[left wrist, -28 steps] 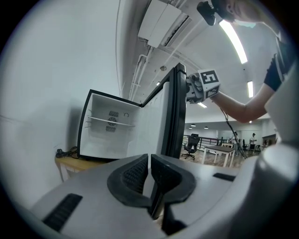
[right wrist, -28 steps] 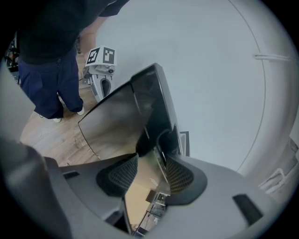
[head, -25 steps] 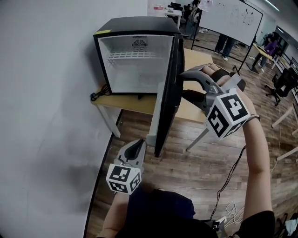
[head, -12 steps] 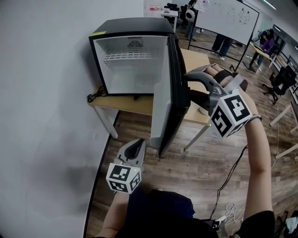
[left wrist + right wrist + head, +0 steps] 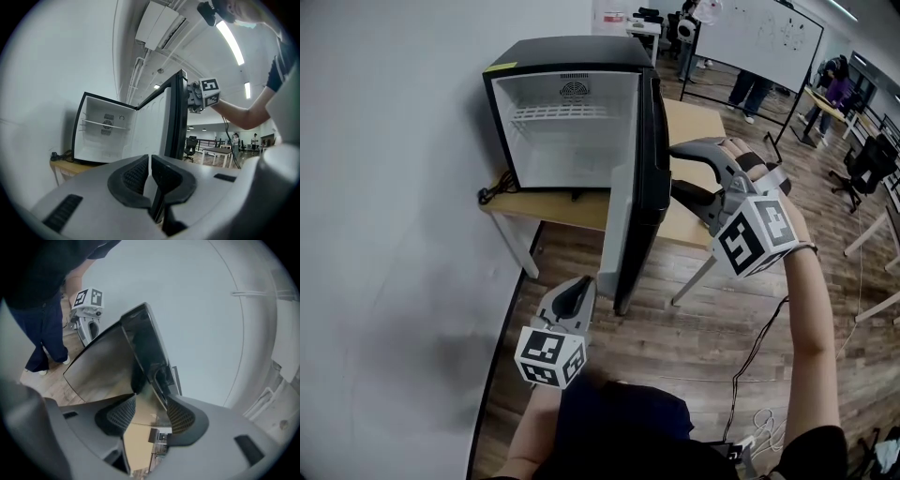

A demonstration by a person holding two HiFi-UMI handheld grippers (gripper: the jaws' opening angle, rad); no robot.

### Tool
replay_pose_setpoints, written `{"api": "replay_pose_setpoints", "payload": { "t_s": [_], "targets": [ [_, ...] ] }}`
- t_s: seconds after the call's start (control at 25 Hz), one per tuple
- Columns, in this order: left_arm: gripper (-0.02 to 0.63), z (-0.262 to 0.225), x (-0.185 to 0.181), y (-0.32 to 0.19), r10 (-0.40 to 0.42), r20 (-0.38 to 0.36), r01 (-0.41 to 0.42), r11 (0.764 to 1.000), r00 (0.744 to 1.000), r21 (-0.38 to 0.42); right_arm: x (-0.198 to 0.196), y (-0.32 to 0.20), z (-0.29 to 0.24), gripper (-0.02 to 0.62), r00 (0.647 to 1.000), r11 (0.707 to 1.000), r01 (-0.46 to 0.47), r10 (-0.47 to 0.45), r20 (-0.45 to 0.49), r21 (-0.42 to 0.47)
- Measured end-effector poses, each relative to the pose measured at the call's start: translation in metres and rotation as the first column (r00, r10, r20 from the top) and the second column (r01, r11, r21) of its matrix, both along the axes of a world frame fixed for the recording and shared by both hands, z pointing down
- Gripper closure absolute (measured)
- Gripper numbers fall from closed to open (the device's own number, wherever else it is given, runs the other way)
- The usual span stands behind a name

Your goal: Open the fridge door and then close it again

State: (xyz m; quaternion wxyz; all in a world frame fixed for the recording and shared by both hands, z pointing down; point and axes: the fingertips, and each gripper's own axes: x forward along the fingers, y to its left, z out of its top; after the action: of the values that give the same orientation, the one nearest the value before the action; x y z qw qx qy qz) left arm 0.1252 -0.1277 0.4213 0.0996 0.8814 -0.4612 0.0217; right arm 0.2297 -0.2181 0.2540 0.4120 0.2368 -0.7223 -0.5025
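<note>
A black mini fridge (image 5: 567, 122) stands on a wooden table (image 5: 694, 225), its white inside bare except for a wire shelf. Its door (image 5: 649, 187) stands wide open, edge-on to me. My right gripper (image 5: 673, 169) is at the door's free edge, one finger on each side of it. In the right gripper view the glossy door (image 5: 108, 362) runs between the pads of that gripper (image 5: 150, 411). Its jaws have just been opening, and the pads do not press on the door. My left gripper (image 5: 578, 292) hangs low in front of the door, shut and empty (image 5: 150, 164).
A white wall runs along the left. A black power cable (image 5: 492, 192) lies on the table beside the fridge. A cord (image 5: 759, 366) trails over the wooden floor at the right. Behind are a whiteboard (image 5: 759, 37), people and an office chair (image 5: 867, 164).
My right gripper has rolled a little at the door's edge, and its marker cube has turned. The door stays wide open at much the same angle. The left gripper has not moved.
</note>
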Motion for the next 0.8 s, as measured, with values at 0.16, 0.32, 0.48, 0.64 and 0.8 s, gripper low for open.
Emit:
{"api": "replay_pose_setpoints", "payload": {
  "t_s": [0.16, 0.32, 0.48, 0.64, 0.8],
  "targets": [
    [0.588, -0.001, -0.004, 0.002, -0.009, 0.001, 0.009, 1.000, 1.000, 0.004, 0.002, 0.003, -0.004, 0.388, 0.989, 1.000, -0.011, 0.015, 0.149, -0.027],
    [0.588, 0.000, -0.008, 0.003, -0.020, 0.000, 0.020, 1.000, 1.000, 0.000, 0.011, 0.011, -0.001, 0.387, 0.958, 0.993, -0.020, 0.052, 0.281, -0.114],
    [0.588, 0.001, -0.008, 0.003, -0.016, -0.003, 0.016, 1.000, 1.000, -0.002, 0.015, 0.023, 0.001, 0.384, 0.894, 0.971, 0.033, 0.077, 0.442, -0.236],
    [0.588, 0.002, -0.006, 0.003, -0.009, 0.000, 0.009, 1.000, 1.000, -0.005, 0.006, 0.049, -0.009, 0.352, 0.798, 0.923, 0.170, 0.076, 0.597, -0.346],
    [0.588, 0.001, -0.002, 0.003, -0.002, -0.002, 0.002, 1.000, 1.000, -0.001, -0.007, 0.075, -0.026, 0.312, 0.761, 0.862, 0.283, 0.066, 0.645, -0.422]
  ]
}}
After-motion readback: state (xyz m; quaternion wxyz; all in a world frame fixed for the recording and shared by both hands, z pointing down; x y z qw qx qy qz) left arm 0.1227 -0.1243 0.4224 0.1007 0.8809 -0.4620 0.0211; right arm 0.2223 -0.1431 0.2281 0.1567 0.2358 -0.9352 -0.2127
